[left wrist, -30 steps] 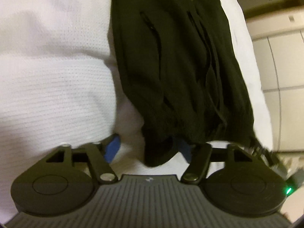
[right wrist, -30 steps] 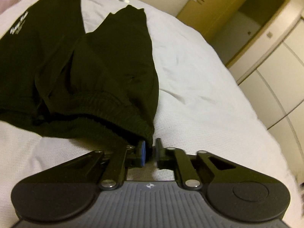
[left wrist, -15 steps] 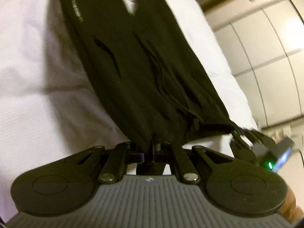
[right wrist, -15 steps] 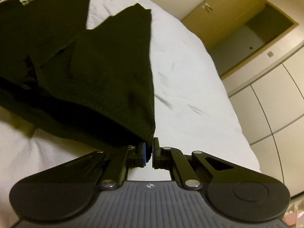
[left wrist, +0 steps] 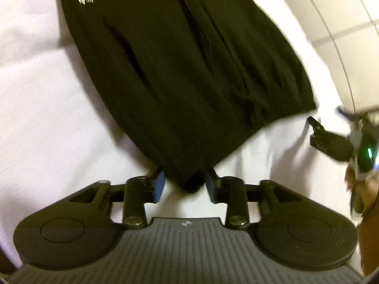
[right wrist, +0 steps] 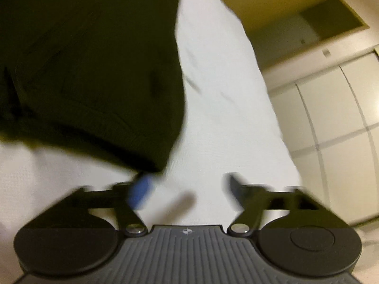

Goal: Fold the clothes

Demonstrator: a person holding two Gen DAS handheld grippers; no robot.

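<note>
While spread flat: one black garment (left wrist: 180,71)

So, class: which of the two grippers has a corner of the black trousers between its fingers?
The left gripper: the black trousers' corner hangs between its just-opened jaws. The right gripper gapes over bare white sheet.

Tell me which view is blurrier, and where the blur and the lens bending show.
Right wrist view: blurrier, with the right claw and its blue pad smeared and the black pants' edge soft. Left wrist view: sharper on the left claw, blur only on the other claw at far right; cupboard lines bow in the fisheye.
</note>
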